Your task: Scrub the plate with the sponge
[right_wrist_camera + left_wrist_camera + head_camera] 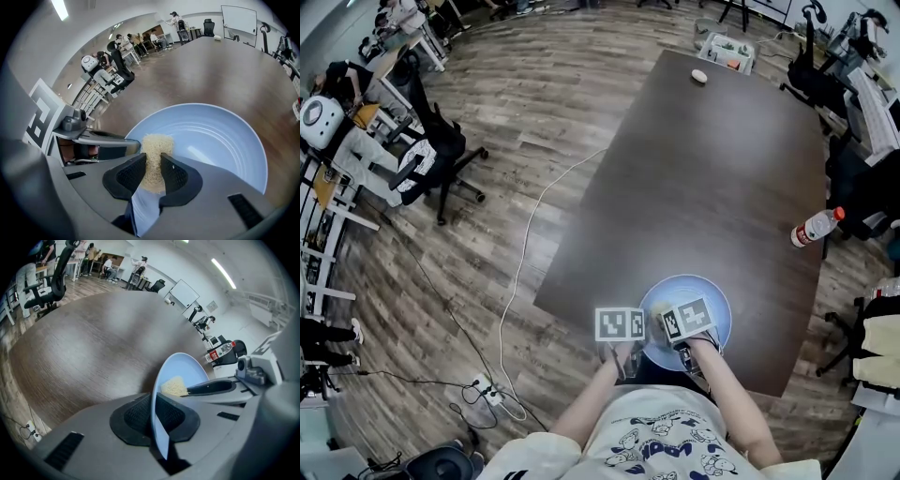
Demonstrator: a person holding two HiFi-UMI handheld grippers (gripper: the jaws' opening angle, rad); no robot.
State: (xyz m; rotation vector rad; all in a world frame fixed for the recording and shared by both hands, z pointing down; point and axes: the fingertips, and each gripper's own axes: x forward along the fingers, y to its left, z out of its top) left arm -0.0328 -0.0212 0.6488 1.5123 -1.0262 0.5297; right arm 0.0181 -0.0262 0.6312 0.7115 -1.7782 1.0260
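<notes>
under right claw (152,161), plate (211,136) near rim hidden

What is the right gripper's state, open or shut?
Shut on the sponge: the pads of the right gripper squeeze it from both sides, over the plate.
</notes>
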